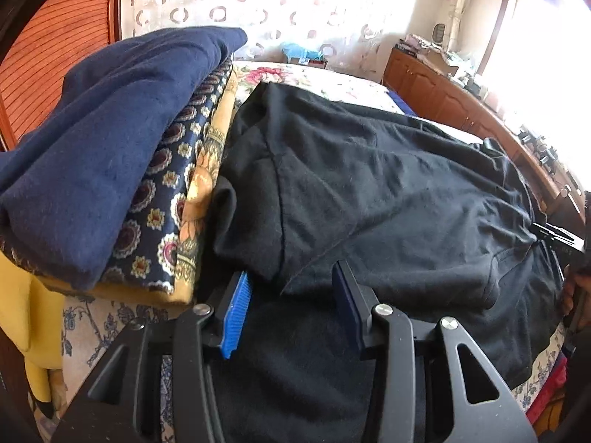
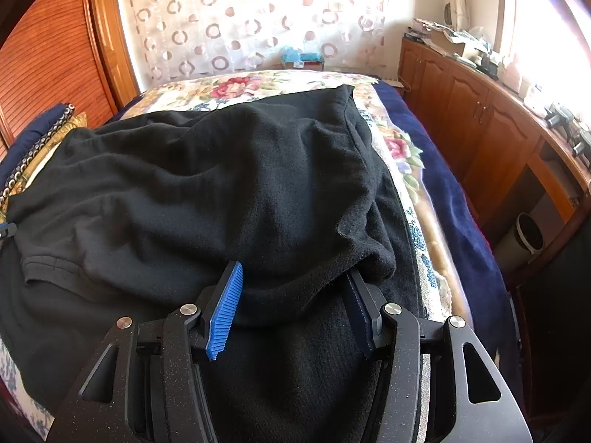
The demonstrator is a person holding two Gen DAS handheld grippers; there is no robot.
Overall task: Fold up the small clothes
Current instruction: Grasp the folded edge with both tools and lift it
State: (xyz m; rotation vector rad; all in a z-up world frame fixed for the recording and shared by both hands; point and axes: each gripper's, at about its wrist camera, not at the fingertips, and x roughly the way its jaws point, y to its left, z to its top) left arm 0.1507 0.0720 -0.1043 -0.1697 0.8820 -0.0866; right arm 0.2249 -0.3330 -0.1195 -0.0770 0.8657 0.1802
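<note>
We judge folding partly done: black garment lies doubled, rumpled; folded stack upper left. Left gripper and right gripper both spread apart, gripping nothing.

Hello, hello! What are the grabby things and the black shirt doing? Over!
Left tool open, right tool open, nothing gripped. Black shirt spread on bed, wrinkled. Folded stack hard against its left side.
</note>
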